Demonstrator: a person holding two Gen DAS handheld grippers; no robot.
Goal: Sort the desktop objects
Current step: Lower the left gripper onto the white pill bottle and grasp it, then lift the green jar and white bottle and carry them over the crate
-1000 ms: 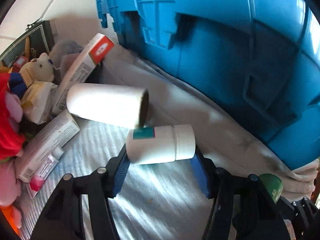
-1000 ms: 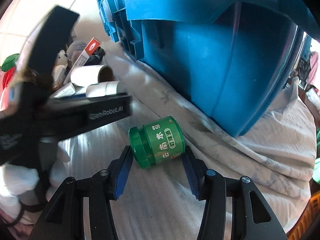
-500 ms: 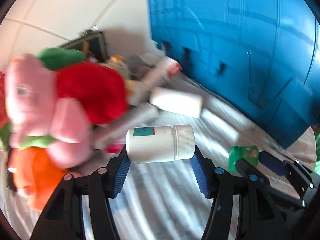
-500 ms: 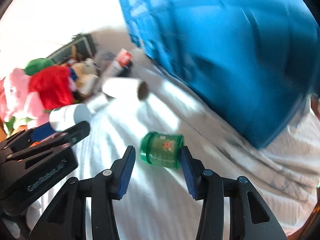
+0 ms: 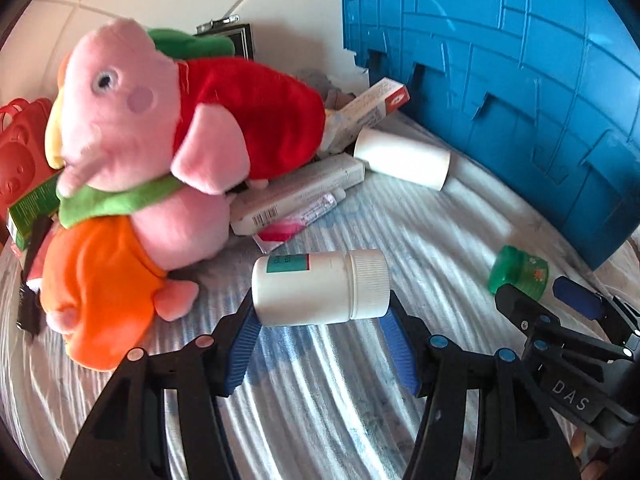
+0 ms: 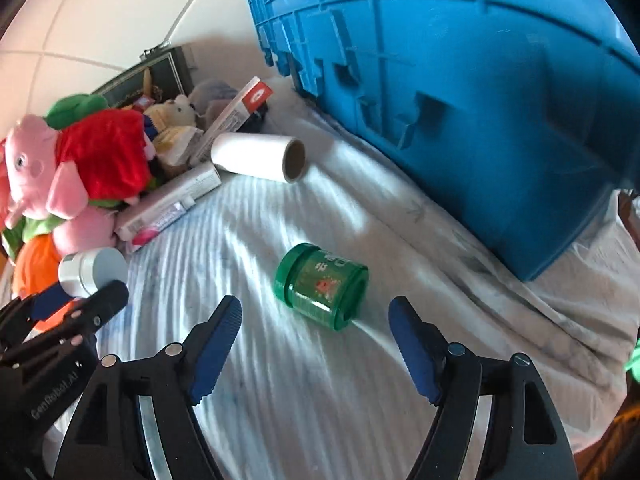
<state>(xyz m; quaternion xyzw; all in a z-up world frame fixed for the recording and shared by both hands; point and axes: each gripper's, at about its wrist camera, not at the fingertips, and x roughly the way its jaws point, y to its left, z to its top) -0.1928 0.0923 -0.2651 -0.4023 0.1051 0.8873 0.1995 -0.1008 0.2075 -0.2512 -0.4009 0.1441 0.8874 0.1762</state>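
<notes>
My left gripper (image 5: pixel 320 316) is shut on a white pill bottle (image 5: pixel 320 286) with a ribbed white cap, held sideways above the white cloth. The bottle also shows in the right wrist view (image 6: pixel 92 270). My right gripper (image 6: pixel 316 340) is open and empty. A green jar (image 6: pixel 322 290) lies on its side on the cloth just beyond its fingertips, apart from them. The jar also shows in the left wrist view (image 5: pixel 520 274), beyond the right gripper (image 5: pixel 548 296).
A big blue crate (image 6: pixel 460 80) fills the right side. A white paper roll (image 6: pixel 258 158), long boxes (image 6: pixel 172 198), a tube (image 5: pixel 304 218) and pink plush toys (image 5: pixel 160 128) are heaped at the left. A red container (image 5: pixel 18 152) stands at the far left.
My right gripper has opened and let go of the green jar, which now lies on the cloth. Both grippers have pulled back from the crate. The left keeps hold of the white bottle.
</notes>
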